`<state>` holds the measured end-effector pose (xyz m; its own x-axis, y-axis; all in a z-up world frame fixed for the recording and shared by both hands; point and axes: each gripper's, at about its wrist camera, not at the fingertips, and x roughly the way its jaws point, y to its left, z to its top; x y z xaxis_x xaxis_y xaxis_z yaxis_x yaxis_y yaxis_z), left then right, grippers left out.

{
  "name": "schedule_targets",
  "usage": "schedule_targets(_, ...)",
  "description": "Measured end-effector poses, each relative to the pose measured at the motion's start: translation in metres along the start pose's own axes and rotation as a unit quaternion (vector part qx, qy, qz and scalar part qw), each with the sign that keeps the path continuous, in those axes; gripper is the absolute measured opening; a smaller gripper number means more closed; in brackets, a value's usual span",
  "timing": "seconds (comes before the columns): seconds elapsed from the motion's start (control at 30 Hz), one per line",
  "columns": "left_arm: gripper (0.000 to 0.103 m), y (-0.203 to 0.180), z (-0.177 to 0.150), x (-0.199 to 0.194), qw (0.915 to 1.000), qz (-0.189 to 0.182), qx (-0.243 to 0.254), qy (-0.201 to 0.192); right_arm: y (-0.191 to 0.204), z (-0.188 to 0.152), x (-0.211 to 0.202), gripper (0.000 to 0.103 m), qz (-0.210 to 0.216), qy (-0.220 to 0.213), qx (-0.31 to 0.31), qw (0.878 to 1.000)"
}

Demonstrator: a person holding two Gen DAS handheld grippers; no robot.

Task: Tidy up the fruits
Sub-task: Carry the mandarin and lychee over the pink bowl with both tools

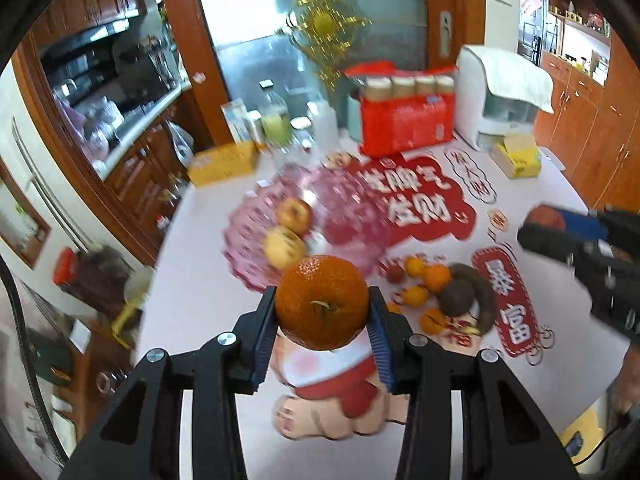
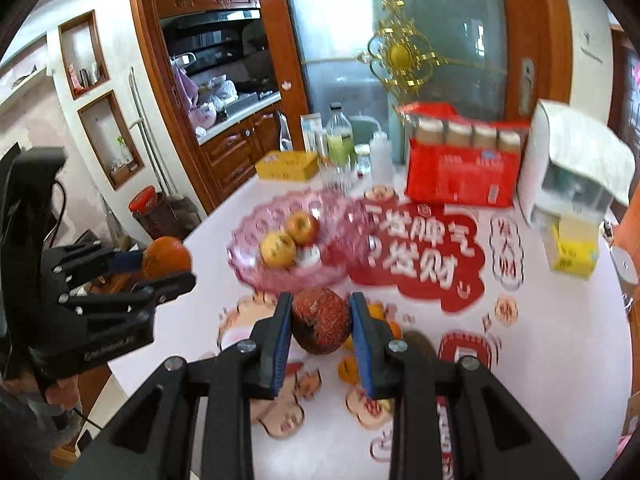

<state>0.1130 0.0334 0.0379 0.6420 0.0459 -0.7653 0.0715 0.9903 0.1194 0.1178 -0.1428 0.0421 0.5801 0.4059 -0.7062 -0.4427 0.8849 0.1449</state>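
My left gripper point(image 1: 322, 312) is shut on a large orange point(image 1: 322, 302) and holds it well above the table; the same gripper point(image 2: 168, 266) with its orange point(image 2: 166, 258) shows at the left of the right wrist view. My right gripper point(image 2: 320, 322) is shut on a reddish-brown round fruit point(image 2: 320, 320), also lifted; it appears at the right edge of the left view point(image 1: 548, 222). Ahead stands a pink glass fruit dish point(image 1: 352, 208) point(image 2: 256, 276) holding two apples point(image 1: 294, 214) point(image 2: 302, 228). Small oranges point(image 1: 436, 278) and dark fruit point(image 1: 456, 298) lie loose on the table.
A red carton of jars point(image 1: 408, 124) point(image 2: 460, 176), a white appliance under a cloth point(image 1: 500, 96), yellow boxes point(image 1: 224, 162) point(image 1: 518, 156) and bottles point(image 2: 340, 140) line the table's far side. Red and white decals cover the tabletop point(image 2: 540, 340). The table edge drops off at the left.
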Motion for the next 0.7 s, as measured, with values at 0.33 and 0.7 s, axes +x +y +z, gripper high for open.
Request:
schedule_targets(0.33, 0.041, 0.076, 0.062, 0.019, 0.9985, 0.040, 0.025, -0.027, 0.036, 0.097, 0.031, 0.028, -0.010, -0.033, 0.013, 0.999)
schedule_targets(0.7, 0.041, 0.112, 0.064, 0.157, 0.9992, -0.004, 0.008, 0.038, 0.039, 0.087, 0.171, 0.028, -0.055, 0.065, 0.068, 0.994)
